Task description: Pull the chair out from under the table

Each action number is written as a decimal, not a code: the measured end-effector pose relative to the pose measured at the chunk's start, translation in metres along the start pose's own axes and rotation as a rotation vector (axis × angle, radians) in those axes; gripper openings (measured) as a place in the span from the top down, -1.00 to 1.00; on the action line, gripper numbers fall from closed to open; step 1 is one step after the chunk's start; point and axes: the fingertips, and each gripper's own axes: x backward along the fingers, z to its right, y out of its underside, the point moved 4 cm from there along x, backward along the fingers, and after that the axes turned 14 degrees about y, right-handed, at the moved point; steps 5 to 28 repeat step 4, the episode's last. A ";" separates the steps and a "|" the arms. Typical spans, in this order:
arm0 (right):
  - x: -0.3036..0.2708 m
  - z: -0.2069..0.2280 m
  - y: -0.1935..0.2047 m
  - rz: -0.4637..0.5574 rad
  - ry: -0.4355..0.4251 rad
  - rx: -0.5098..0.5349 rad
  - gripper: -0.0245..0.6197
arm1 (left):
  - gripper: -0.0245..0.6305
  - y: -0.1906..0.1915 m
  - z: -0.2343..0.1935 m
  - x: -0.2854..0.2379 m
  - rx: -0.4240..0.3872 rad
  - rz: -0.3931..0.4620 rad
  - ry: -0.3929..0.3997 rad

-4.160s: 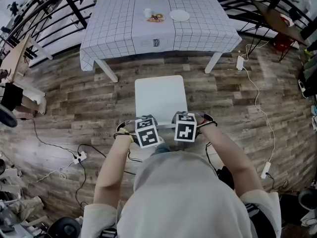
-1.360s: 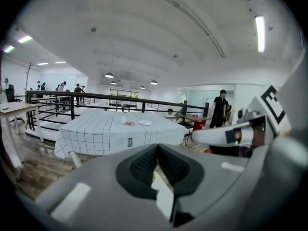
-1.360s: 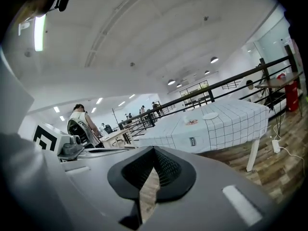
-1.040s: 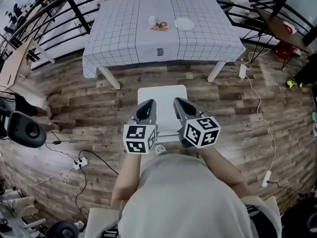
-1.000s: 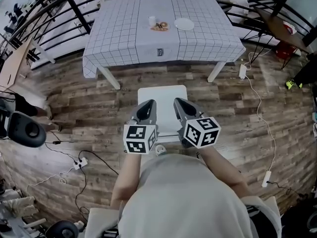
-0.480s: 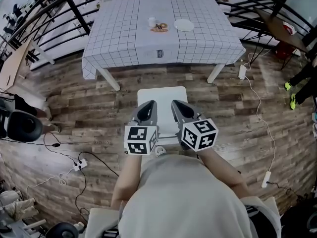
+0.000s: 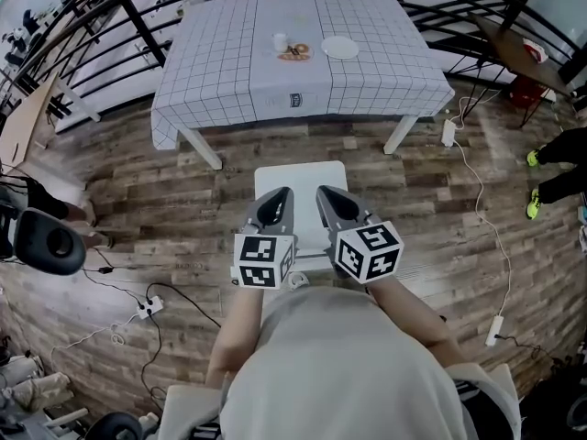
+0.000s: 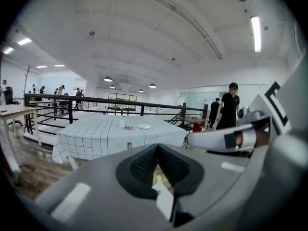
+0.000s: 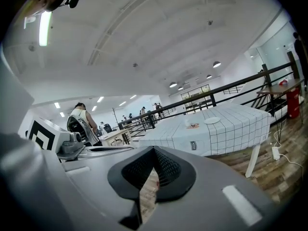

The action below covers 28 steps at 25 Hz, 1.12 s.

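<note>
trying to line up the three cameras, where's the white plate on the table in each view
Head view: plate near the top, right of centre.
Left gripper view: plate just left of centre.
Right gripper view: plate right of centre.
Shared landmark: the dark label on the checked tablecloth's front edge, down-left of the plate in all three.

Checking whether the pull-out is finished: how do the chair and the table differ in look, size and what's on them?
The table is draped in a grid-checked cloth; the chair has a plain white seat. The table is far larger than the chair. The table carries a cup and a plate; the chair's visible seat carries nothing. Both stand on the wood floor, with a gap between them.
</note>
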 end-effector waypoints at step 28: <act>-0.002 -0.003 0.001 -0.005 0.003 0.005 0.93 | 0.89 -0.002 -0.002 -0.001 0.000 0.002 0.005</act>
